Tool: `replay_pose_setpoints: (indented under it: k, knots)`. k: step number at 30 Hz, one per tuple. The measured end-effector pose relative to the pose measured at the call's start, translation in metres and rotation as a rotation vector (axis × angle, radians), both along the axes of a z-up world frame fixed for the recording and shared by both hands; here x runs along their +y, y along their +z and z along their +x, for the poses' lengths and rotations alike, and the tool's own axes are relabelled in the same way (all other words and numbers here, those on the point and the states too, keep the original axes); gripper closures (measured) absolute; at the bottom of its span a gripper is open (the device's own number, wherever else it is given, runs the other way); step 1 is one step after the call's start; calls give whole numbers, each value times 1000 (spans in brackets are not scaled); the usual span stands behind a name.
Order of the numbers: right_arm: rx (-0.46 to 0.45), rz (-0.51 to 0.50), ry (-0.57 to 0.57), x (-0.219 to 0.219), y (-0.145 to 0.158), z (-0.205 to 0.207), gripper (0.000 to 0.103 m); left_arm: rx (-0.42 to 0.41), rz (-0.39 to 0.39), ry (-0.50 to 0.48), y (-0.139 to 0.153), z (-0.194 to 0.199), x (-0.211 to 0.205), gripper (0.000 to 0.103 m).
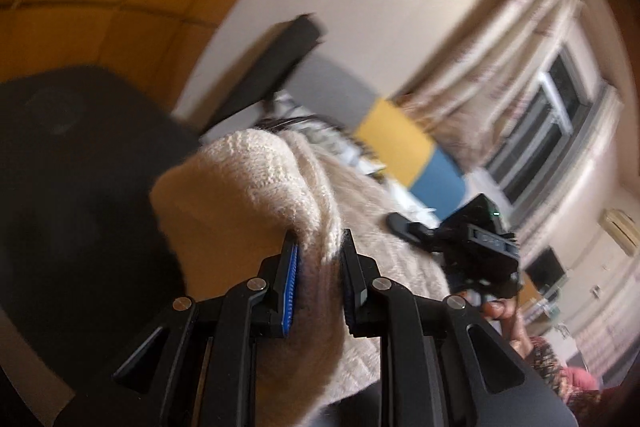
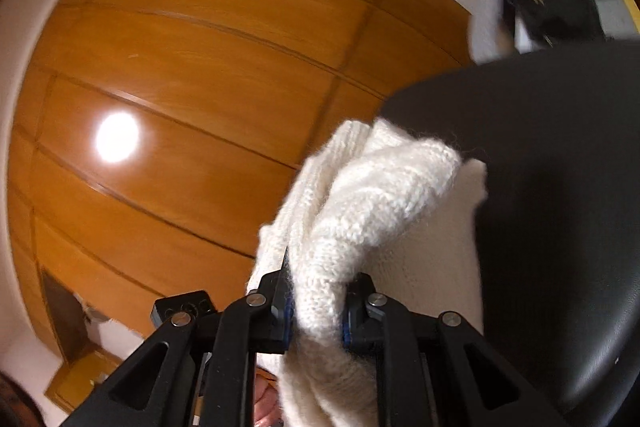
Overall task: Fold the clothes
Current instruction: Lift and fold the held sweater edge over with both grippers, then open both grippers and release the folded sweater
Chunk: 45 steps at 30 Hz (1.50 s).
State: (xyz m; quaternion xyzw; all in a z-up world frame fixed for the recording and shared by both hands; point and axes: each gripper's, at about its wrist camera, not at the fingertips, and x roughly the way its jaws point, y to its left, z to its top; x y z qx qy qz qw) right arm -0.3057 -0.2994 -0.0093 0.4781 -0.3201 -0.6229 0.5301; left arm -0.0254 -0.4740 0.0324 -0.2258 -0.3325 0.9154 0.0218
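A cream knitted sweater [image 1: 256, 183] is held up in the air, bunched between both grippers. My left gripper [image 1: 318, 259] is shut on a thick fold of the sweater, which spills over and below its blue-padded fingers. In the right wrist view the same sweater [image 2: 372, 203] bulges above my right gripper [image 2: 318, 303], which is shut on a fold of it. The right gripper [image 1: 476, 247] also shows in the left wrist view, at the right, held by a person's hand [image 1: 508, 319]. The rest of the garment hangs out of sight below.
A black office chair [image 2: 560, 195] stands close on the right, its back [image 1: 68, 187] filling the left wrist view's left side. Wooden wardrobe doors [image 2: 192, 99] rise behind. A bed with yellow and blue pillows [image 1: 404, 143], curtains and a window [image 1: 548, 123] lie beyond.
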Motion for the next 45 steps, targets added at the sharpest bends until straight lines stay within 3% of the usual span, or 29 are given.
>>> replay_pose_setpoints:
  k: [5, 12, 19, 25, 29, 34, 38, 40, 45]
  knots:
    - [-70, 14, -66, 2, -52, -38, 87, -56, 83, 107, -53, 11, -47, 84]
    - [-105, 84, -160, 30, -79, -70, 87, -143, 142, 210, -106, 20, -91, 83]
    - [-166, 171, -252, 58, -119, -95, 87, -230, 89, 254, -134, 30, -91, 82]
    - [-220, 224, -303, 74, -156, -111, 87, -310, 49, 376, -162, 70, -85, 81]
    - [-206, 241, -313, 83, -169, -106, 86, -278, 113, 396, -182, 89, -83, 78]
    - [-119, 313, -298, 76, -155, -108, 74, -240, 160, 431, -178, 103, -83, 77]
    - [84, 445, -368, 83, -114, -103, 74, -153, 159, 529, -157, 129, -85, 77]
    - [170, 489, -348, 75, -102, -92, 74, -124, 130, 561, -145, 139, -83, 77]
    - [357, 573, -229, 44, -84, -63, 76, -151, -39, 431, -123, 91, -51, 77]
